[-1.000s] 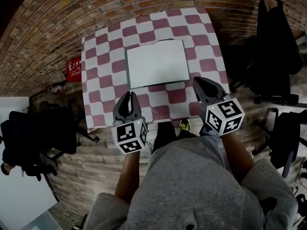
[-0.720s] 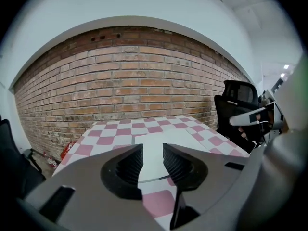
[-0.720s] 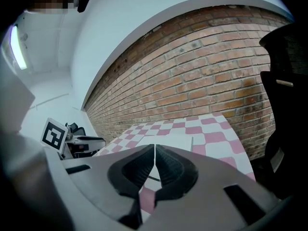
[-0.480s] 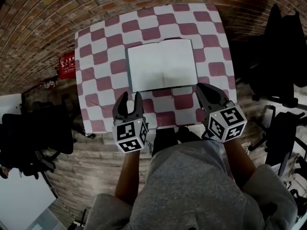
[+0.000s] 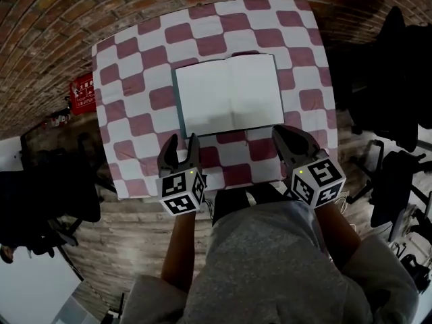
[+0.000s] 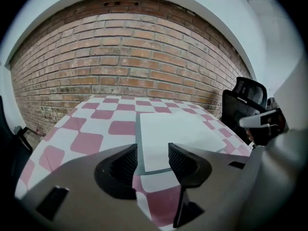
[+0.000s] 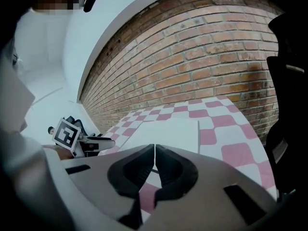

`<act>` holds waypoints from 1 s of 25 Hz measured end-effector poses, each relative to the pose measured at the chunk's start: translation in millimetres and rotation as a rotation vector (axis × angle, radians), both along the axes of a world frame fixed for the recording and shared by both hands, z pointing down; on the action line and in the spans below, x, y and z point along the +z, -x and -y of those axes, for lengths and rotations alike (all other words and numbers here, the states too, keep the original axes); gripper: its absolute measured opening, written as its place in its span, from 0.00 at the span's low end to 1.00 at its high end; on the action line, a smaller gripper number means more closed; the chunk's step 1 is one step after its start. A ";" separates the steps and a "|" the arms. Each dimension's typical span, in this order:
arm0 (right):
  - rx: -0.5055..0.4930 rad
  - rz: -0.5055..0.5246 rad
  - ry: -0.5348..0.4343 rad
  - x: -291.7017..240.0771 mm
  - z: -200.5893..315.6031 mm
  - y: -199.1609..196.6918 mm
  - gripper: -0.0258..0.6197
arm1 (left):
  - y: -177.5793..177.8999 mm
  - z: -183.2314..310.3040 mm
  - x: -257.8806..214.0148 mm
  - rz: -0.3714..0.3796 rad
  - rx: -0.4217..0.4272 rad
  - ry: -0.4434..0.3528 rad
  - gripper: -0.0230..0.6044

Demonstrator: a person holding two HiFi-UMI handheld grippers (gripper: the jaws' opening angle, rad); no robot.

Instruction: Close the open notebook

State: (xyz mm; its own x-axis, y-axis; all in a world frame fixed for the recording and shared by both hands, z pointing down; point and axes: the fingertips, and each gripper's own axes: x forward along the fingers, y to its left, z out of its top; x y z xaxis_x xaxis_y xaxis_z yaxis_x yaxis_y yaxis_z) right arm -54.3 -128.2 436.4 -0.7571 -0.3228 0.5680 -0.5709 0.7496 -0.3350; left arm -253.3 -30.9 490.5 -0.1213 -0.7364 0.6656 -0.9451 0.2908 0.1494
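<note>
The notebook (image 5: 229, 93) lies open and flat with blank white pages on the pink-and-white checked table (image 5: 128, 93); it also shows in the left gripper view as the notebook (image 6: 173, 134) and in the right gripper view as the notebook (image 7: 168, 131). My left gripper (image 5: 179, 140) hovers over the table's near edge, short of the notebook's near left corner. Its jaws have just been opening and stand open with nothing between them. My right gripper (image 5: 283, 132) sits at the notebook's near right corner, shut and empty.
A brick wall (image 5: 81, 12) runs behind and to the left of the table. Dark office chairs (image 5: 385, 79) stand to the right, another chair (image 5: 40, 201) to the left. A red sign (image 5: 82, 92) leans by the wall.
The left gripper's jaws have spread apart from shut. Both grippers have come lower and closer to the notebook's near edge, and the head view has shifted so the table sits nearer.
</note>
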 end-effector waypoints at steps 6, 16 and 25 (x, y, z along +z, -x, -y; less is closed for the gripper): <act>-0.025 -0.026 0.034 14.6 -8.1 12.8 0.09 | 6.2 7.8 22.4 -0.034 0.021 0.036 0.35; -0.002 -0.052 0.070 27.4 -1.8 26.1 0.09 | 11.6 8.1 53.1 -0.142 0.002 0.089 0.37; 0.001 -0.047 0.090 31.2 -3.4 35.5 0.09 | 10.8 8.6 52.3 -0.227 -0.025 0.063 0.37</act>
